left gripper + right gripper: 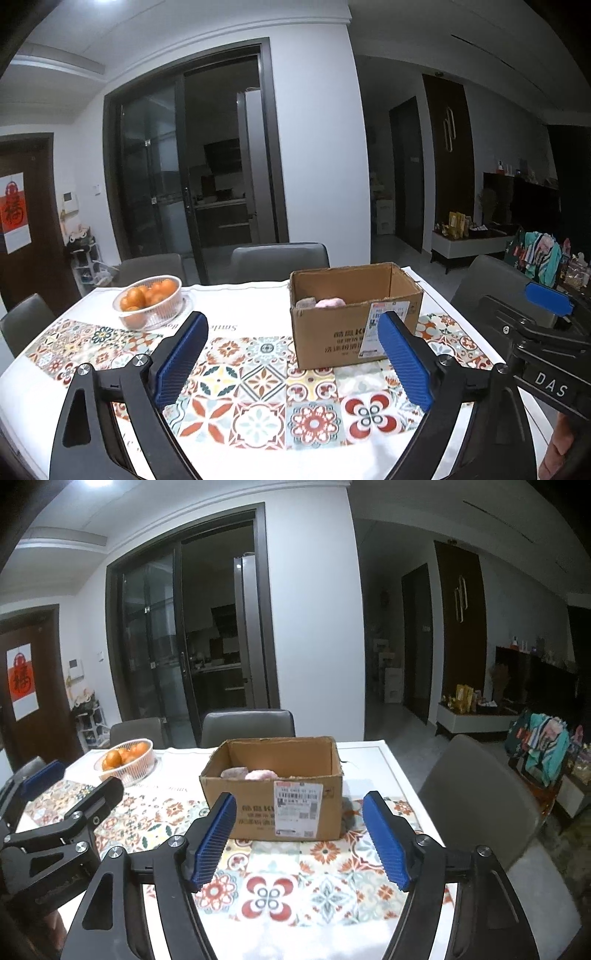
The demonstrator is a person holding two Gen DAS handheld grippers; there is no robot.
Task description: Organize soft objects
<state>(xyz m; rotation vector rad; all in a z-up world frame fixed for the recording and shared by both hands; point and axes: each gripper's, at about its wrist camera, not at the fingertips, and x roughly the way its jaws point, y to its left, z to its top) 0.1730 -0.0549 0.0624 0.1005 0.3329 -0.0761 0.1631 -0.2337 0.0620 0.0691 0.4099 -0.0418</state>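
Two pinkish soft objects, boxed.

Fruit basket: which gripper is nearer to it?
Left. The left gripper is open over the tablecloth with the fruit basket just beyond its left finger. The right gripper is open facing the box, farther right.

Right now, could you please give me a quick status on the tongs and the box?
Both tongs open and empty, left, right. Cardboard box upright on the table, pink soft things inside. Bowl of oranges off to the side, nothing blocking.
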